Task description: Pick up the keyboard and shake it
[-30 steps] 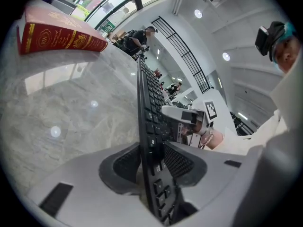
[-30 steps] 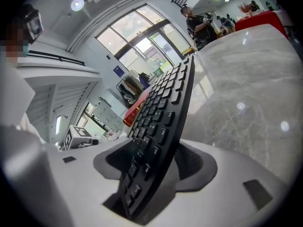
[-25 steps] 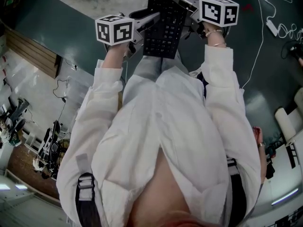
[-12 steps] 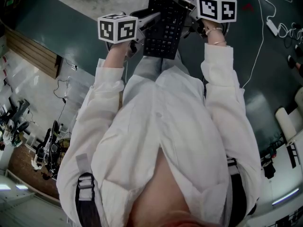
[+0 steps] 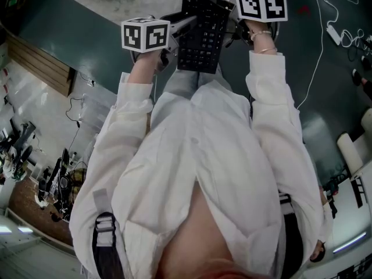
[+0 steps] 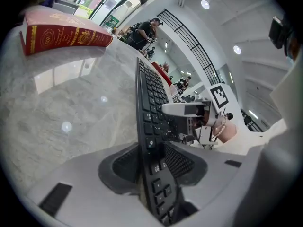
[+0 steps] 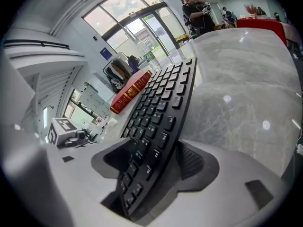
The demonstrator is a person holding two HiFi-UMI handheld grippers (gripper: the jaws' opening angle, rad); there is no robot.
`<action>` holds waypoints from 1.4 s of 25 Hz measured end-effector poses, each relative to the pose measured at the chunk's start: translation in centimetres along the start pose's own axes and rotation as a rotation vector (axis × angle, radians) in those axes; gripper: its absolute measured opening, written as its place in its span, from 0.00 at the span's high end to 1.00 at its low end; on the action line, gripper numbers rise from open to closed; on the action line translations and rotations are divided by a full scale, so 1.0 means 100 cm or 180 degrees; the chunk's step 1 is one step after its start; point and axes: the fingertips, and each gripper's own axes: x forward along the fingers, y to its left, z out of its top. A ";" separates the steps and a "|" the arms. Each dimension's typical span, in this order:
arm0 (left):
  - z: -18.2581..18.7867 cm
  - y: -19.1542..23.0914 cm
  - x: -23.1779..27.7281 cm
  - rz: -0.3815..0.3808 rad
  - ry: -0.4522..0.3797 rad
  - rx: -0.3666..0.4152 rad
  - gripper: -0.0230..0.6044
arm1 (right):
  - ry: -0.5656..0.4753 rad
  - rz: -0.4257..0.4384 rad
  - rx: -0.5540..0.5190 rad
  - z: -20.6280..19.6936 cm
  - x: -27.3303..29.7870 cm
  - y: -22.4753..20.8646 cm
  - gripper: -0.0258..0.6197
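Keyboard [image 5: 200,36] pinched in left claw [image 6: 151,161]; right claw [image 7: 158,161] just opening around it; red book [image 6: 61,32] on table [image 6: 71,112].

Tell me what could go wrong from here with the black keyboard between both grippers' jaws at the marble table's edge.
1. The right gripper has just been opening its jaws with the black keyboard between them. Its grip looks loose, so the keyboard could hang from the left gripper alone and twist or slip.
2. The keyboard's near end juts past the grey marble table over the dark floor; a slip could drop it there.
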 end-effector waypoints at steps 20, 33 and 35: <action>-0.004 0.005 0.002 0.0153 0.0056 0.0052 0.71 | 0.0204 -0.0461 -0.0238 -0.003 0.003 -0.008 0.48; -0.004 0.007 0.004 0.0451 0.0254 0.0391 0.67 | 0.0201 -0.0561 -0.0302 -0.005 0.002 -0.012 0.47; -0.005 0.006 0.004 0.0522 0.0299 0.0496 0.67 | 0.0212 -0.0577 -0.0344 -0.005 0.001 -0.011 0.47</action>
